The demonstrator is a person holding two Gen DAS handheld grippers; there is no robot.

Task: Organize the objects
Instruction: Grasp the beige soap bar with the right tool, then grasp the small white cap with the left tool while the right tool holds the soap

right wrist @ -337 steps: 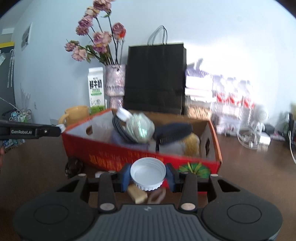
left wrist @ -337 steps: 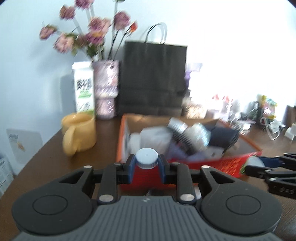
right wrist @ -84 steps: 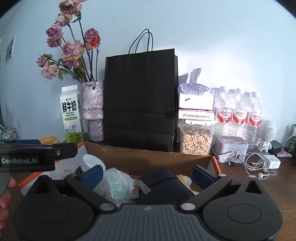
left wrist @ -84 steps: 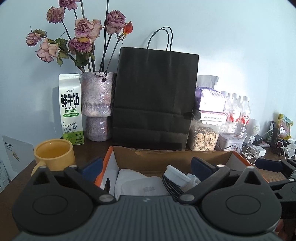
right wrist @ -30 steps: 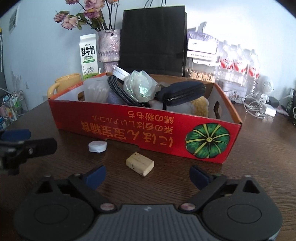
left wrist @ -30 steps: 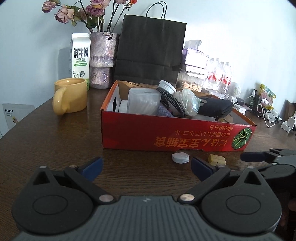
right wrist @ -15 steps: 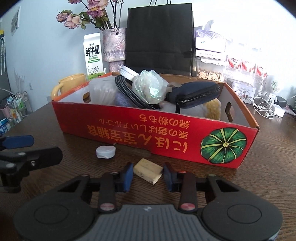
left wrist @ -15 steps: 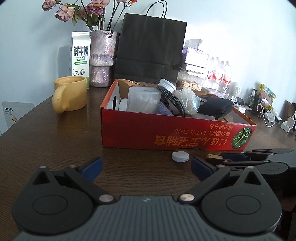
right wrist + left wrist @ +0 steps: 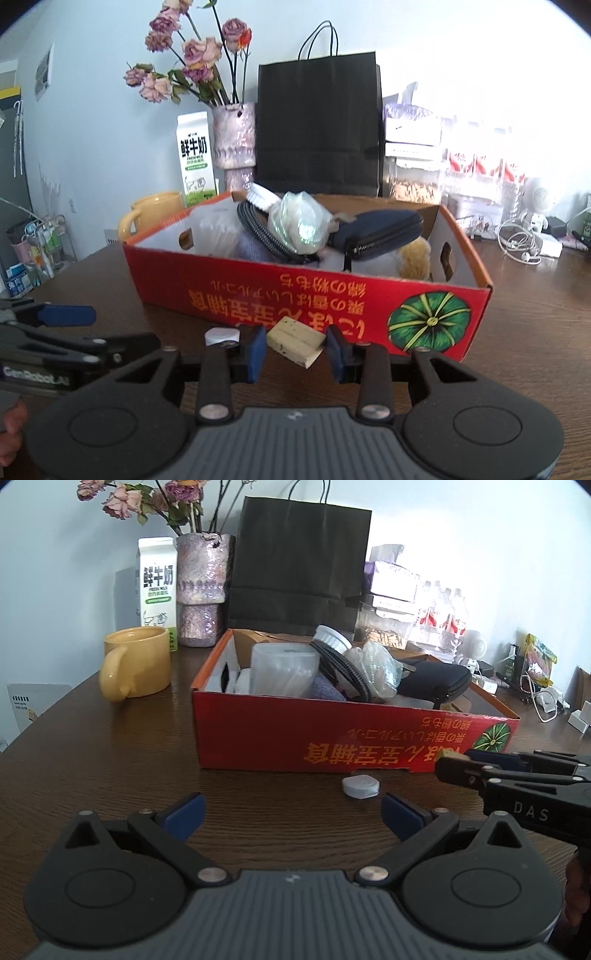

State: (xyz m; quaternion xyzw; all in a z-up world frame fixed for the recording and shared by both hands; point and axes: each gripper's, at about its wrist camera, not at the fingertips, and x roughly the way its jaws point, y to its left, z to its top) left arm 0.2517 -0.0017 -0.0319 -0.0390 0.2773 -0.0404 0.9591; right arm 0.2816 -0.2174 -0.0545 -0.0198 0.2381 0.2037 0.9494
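My right gripper [image 9: 296, 349] is shut on a small tan block [image 9: 291, 338], holding it just in front of the red cardboard box [image 9: 258, 291]. In the left wrist view that block [image 9: 448, 754] peeks out at the tips of the right gripper [image 9: 456, 764], low against the box front [image 9: 332, 734]. A flat white disc [image 9: 360, 786] lies on the dark wooden table before the box, also seen as the disc [image 9: 221, 336] left of the block. My left gripper [image 9: 293, 810] stands open over the table, nothing between its fingers.
The box holds a dark zip pouch [image 9: 376, 230], crumpled plastic [image 9: 299, 221] and a clear container [image 9: 284, 668]. A yellow mug [image 9: 136, 661], milk carton [image 9: 157, 579], flower vase [image 9: 205, 590] and black paper bag [image 9: 299, 565] stand behind. Cables and bottles crowd the far right.
My right gripper closed on the tan block and tipped up with it, so the block now sits slightly off the table. The left gripper stayed put and open.
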